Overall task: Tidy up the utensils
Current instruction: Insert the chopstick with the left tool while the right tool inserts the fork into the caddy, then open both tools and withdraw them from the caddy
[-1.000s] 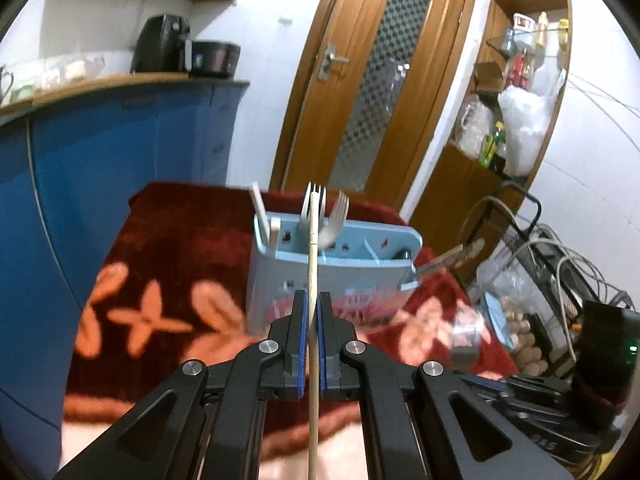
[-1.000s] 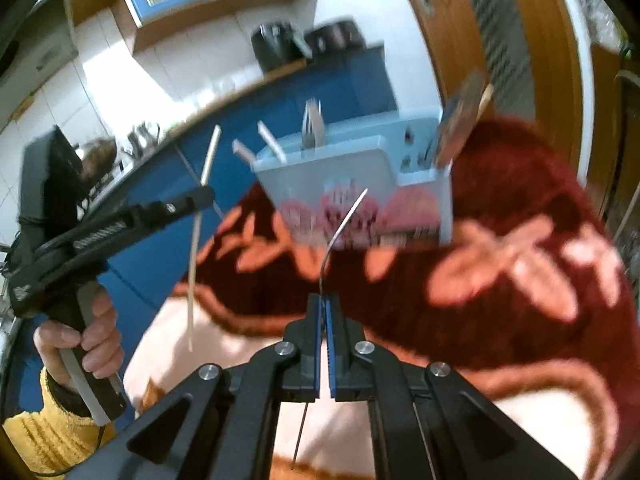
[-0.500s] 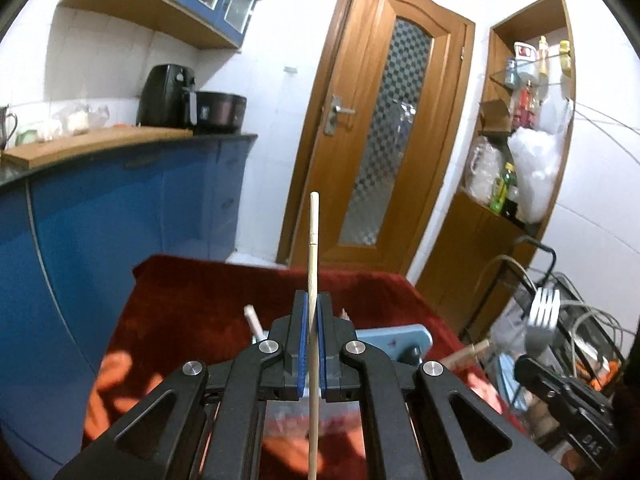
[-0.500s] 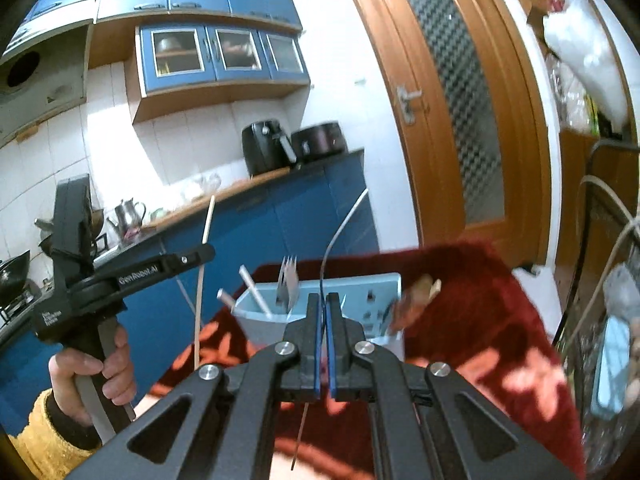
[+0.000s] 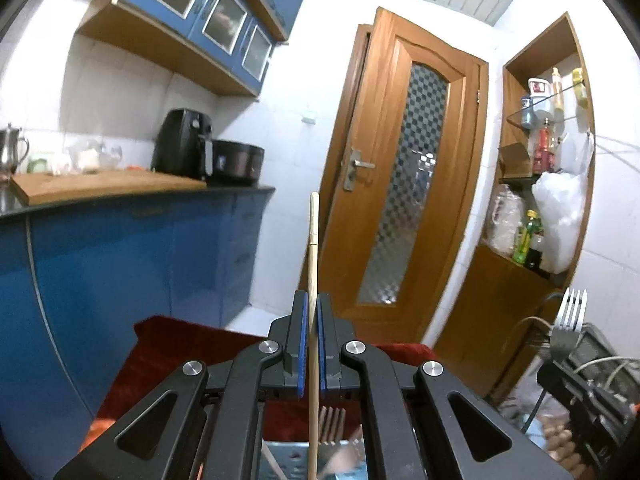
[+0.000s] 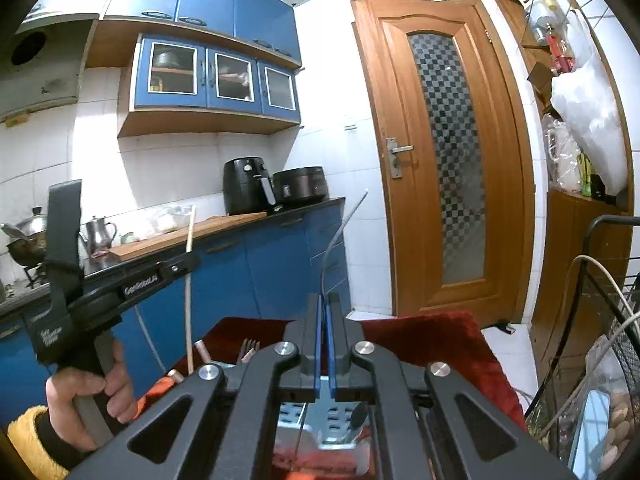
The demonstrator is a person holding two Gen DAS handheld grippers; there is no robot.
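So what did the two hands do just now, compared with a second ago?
Both tools rose and tipped up, so the blue utensil holder dropped to the bottom of each view and the door fills it. Nothing was grabbed or let go: the left tool still pinches the wooden chopstick, the right tool still pinches the fork.

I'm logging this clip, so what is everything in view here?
chopstick: one, pale wood, upright in left gripper
fork: one, silver, tines up, in right gripper
utensil holder: one, light blue, below grippers, on the cloth
cloth: one, red
air fryer: one, black, on counter
cooker: one, dark, beside fryer
door: one, wooden
left gripper: black, shut on chopstick
right gripper: black, shut on fork
hand: one, yellow sleeve, holding left gripper
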